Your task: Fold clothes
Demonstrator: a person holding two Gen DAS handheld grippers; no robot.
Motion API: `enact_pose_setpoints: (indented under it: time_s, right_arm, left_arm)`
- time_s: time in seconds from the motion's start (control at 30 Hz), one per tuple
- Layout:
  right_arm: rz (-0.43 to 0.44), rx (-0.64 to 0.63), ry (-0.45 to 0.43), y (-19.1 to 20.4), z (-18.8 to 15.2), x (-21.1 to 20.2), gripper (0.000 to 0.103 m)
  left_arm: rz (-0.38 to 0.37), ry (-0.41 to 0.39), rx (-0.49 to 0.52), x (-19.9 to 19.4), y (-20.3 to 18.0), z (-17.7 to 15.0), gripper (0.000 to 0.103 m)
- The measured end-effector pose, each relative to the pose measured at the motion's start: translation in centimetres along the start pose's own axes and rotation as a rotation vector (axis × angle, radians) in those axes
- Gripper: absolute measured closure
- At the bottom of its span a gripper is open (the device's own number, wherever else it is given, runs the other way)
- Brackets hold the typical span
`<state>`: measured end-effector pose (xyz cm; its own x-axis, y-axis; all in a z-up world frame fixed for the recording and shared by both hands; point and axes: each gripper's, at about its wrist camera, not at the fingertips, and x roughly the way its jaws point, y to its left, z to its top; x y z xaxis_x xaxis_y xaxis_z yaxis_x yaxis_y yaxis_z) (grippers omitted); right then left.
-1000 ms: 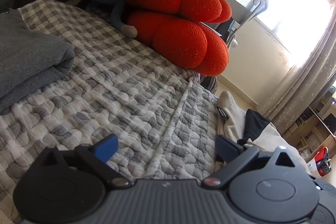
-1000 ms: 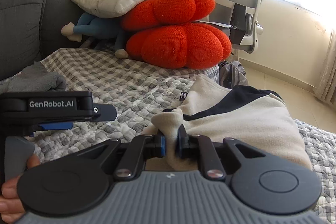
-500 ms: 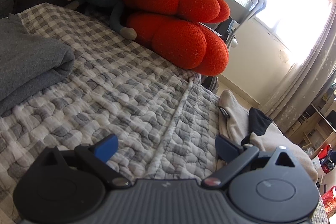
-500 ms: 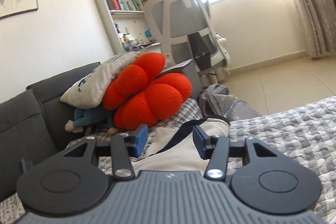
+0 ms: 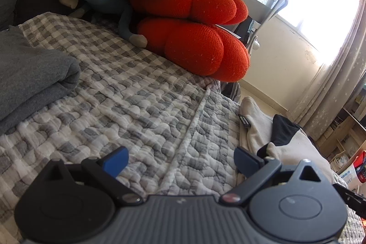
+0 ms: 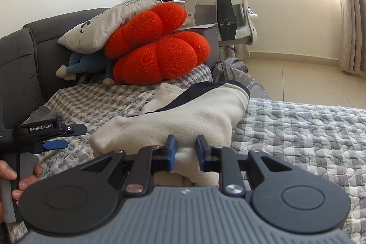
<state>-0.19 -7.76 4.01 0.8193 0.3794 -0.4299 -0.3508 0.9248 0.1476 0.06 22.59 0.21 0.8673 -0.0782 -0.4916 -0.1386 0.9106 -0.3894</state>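
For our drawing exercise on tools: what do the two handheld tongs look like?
Both the left tongs and the right tongs have a ribbed grey body, two round black discs, black link arms with silver screws, and blue pads. The left one's side reads GenRobot.AI in white.

The cream garment [image 6: 183, 116] looks like soft, matt fleece with dark trim. Under it the checked quilt [image 5: 137, 102] is puckered, stitched cotton. The orange cushion [image 6: 157, 54] is coarse knit, the folded grey cloth [image 5: 29, 77] a dull jersey.

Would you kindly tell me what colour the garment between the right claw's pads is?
Cream garment with a black band, clearest in the right wrist view.
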Motion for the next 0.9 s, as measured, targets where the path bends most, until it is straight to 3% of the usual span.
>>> enact_pose_setpoints:
  time_s: [0.07,0.23,0.37,0.47,0.67,0.9]
  right_arm:
    - [-0.001,-0.006,0.013,0.0,-0.5,0.3,0.078]
    - [0.002,-0.022,0.013,0.0,-1.1,0.2,0.078]
    - [0.012,-0.010,0.034,-0.4,-0.9,0.2,0.078]
    - [0.018,0.003,0.034,-0.5,-1.0,0.2,0.078]
    - [0.021,0.002,0.014,-0.6,-1.5,0.0,0.078]
    - [0.030,0.007,-0.007,-0.8,-1.6,-0.2,0.078]
  left_arm:
    - [0.005,-0.011,0.030,-0.7,-1.1,0.2,0.004]
    - [-0.141,0.019,-0.004,-2.0,-4.8,0.7,0.004]
    - [-0.192,-0.006,0.087,-2.3,-9.6,0.7,0.004]
    - [-0.143,-0.010,0.184,-1.3,-12.4,-0.5,0.004]
    - [-0.038,-0.003,0.281,2.1,-12.8,-3.0,0.000]
    - [-0.036,0.017,0.283,2.7,-12.2,-3.1,0.000]
